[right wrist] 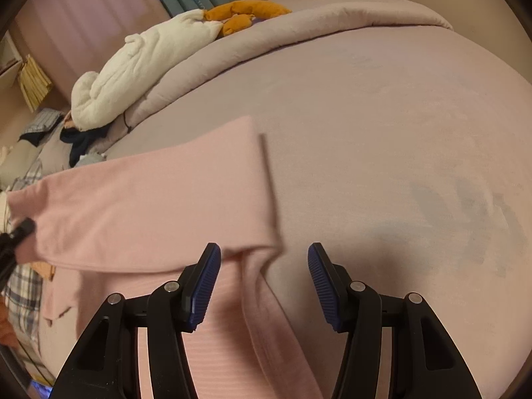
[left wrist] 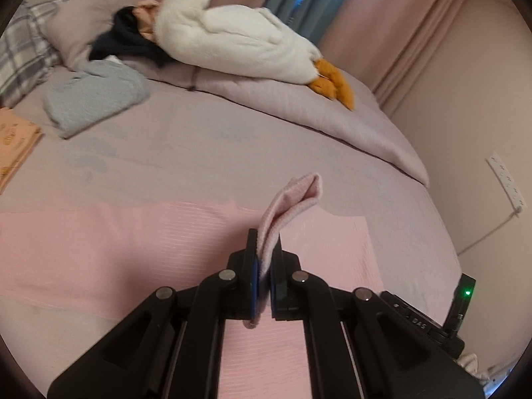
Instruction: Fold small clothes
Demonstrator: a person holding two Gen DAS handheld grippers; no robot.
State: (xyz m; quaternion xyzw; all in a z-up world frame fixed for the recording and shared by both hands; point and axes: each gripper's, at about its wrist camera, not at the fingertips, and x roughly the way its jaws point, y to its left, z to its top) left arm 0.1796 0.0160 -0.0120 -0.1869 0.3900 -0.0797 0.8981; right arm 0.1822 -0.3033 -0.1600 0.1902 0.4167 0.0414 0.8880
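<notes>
A pink ribbed garment (left wrist: 99,242) lies spread on the mauve bed sheet. My left gripper (left wrist: 264,249) is shut on a raised fold of it, and the pinched pink edge (left wrist: 292,199) sticks up past the fingertips. In the right wrist view the same pink garment (right wrist: 149,206) has one part folded over itself, with a long strip running down under the gripper. My right gripper (right wrist: 264,259) hovers open over the garment's right edge, its blue ribbed pads (right wrist: 207,282) apart with nothing pressed between them. The left gripper's black tip (right wrist: 20,229) shows at the far left.
A white plush goose (left wrist: 239,36) with orange feet lies on a rolled duvet (left wrist: 299,106) at the back. A folded grey-blue cloth (left wrist: 93,96), plaid pillows (left wrist: 23,50) and an orange item (left wrist: 13,139) sit at the left. Bare mauve sheet (right wrist: 399,133) spreads to the right; a wall socket strip (left wrist: 505,179) hangs on the wall.
</notes>
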